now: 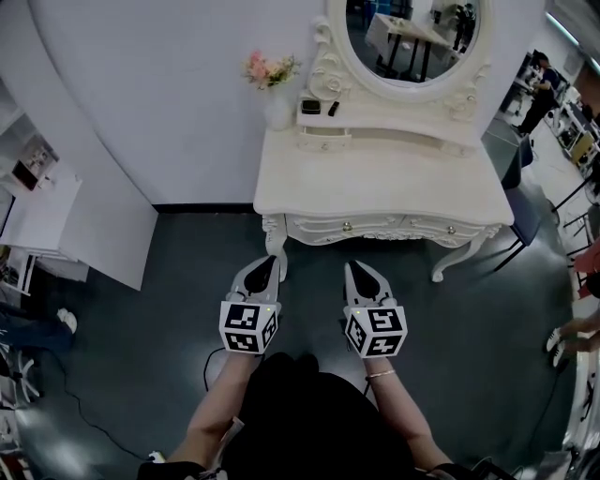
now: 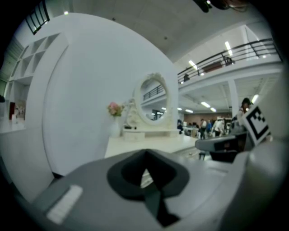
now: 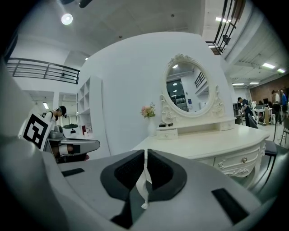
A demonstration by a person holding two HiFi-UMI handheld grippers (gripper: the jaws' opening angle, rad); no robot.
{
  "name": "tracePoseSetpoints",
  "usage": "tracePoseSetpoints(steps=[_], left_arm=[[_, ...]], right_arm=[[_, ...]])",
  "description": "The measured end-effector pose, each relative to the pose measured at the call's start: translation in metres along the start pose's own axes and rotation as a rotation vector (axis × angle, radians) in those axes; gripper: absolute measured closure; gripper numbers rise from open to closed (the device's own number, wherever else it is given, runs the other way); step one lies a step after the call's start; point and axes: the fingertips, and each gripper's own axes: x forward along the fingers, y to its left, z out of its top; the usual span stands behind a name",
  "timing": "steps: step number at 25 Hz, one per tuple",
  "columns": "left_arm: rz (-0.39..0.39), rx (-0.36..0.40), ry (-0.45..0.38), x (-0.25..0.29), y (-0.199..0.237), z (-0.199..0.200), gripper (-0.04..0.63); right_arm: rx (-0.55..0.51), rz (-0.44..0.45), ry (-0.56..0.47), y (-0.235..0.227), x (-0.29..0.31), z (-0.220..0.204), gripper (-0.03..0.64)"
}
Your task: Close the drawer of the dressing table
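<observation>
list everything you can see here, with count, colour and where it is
ornate white dressing table: one, white, against the curved white wall
oval mirror in a carved frame: one, white frame, at the table's back
white vase of pink flowers: one, table's back left corner
small black items: two, black, on the raised shelf under the mirror
round drawer knobs: two, pale, table front
black cable: one, on the dark floor
people: at least two, right edge
left gripper: one, grey, shut, empty
right gripper: one, grey, shut, empty

Two hand-held grippers (image 1: 269,262) (image 1: 357,266), one dressing table (image 1: 375,183), one mirror (image 1: 412,37), one vase (image 1: 277,109)
</observation>
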Motion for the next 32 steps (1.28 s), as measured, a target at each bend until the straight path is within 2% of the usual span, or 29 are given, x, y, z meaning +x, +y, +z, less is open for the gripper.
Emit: tracePoseSetpoints(steps=[3, 7, 19, 25, 32], left_arm=[[-0.002, -0.009, 0.006, 0.001, -0.002, -0.002, 0.589], [-0.007, -0.011, 0.005, 0.003, -0.005, -0.002, 0.591], [-0.004, 0.0, 0.027, 0.027, 0.004, -0.001, 0.589], [-0.015, -0.013, 0.039, 0.058, 0.022, -0.004, 0.589], [-0.028, -0.022, 0.034, 0.117, 0.058, 0.009, 0.589]], right_arm=[[0.011, 0.014, 0.014, 0.0, 0.003, -0.002, 0.608], [0.029, 0.028, 0.027, 0.001, 0.008, -0.002, 0.532], [0.04, 0.033, 0.061, -0.01, 0.037, -0.003, 0.473], [0.05, 0.036, 0.065, -0.018, 0.069, 0.0, 0.465], [0.053, 0.022, 0.073, -0.036, 0.127, 0.012, 0.448]])
